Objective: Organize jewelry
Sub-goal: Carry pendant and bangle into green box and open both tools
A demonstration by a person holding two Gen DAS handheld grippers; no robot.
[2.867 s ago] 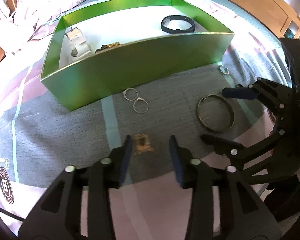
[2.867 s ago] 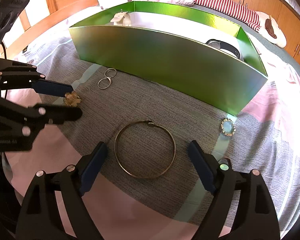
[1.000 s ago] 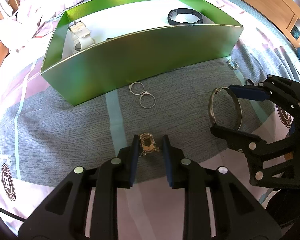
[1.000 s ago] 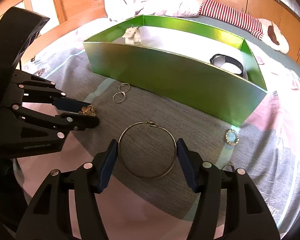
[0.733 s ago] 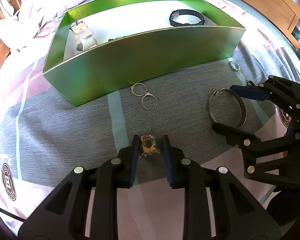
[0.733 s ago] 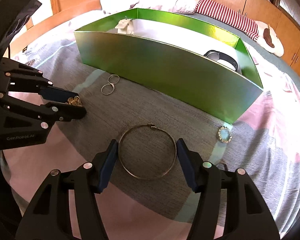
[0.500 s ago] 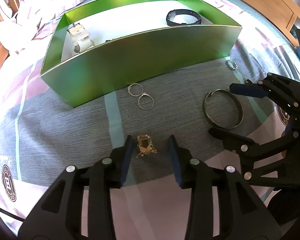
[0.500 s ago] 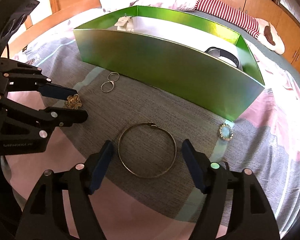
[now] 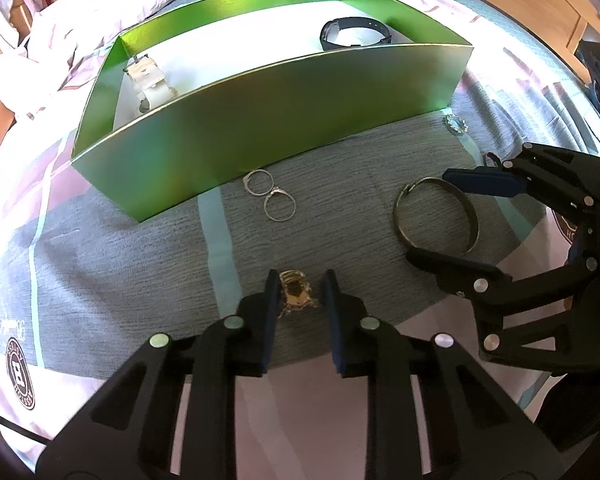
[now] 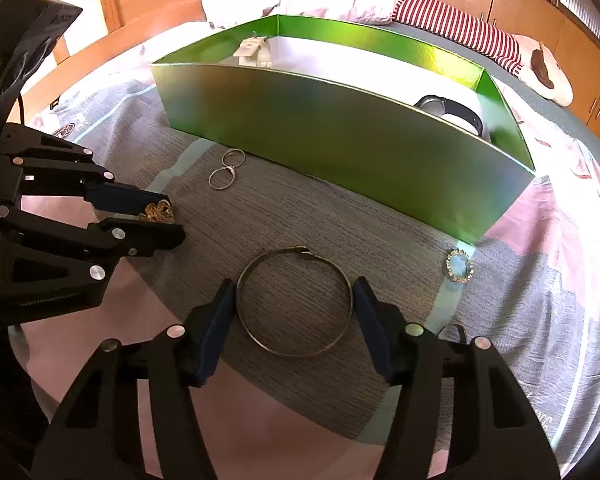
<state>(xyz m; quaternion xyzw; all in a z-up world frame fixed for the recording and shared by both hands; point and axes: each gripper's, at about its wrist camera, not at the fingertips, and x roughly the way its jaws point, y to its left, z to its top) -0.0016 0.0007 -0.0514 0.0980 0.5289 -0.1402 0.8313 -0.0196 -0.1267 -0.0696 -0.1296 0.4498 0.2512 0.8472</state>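
Observation:
A gold brooch lies on the grey bedspread between the fingers of my left gripper. Its jaws are closing, and both pads touch the brooch in the right wrist view. My right gripper straddles a large thin metal bangle; its jaws are closing too, with a pad against each side of the ring. The left wrist view shows the same bangle between the right gripper's fingers. Both pieces rest on the cloth. Behind them stands the green box.
Two linked silver rings lie in front of the box wall. A round brooch with a pale blue stone sits near the box's right corner. Inside the box are a white watch and a black watch. Pillows lie beyond.
Half a second ago both grippers stood wider around their pieces; both have narrowed again onto the brooch and the bangle. Neither hand has shifted noticeably.

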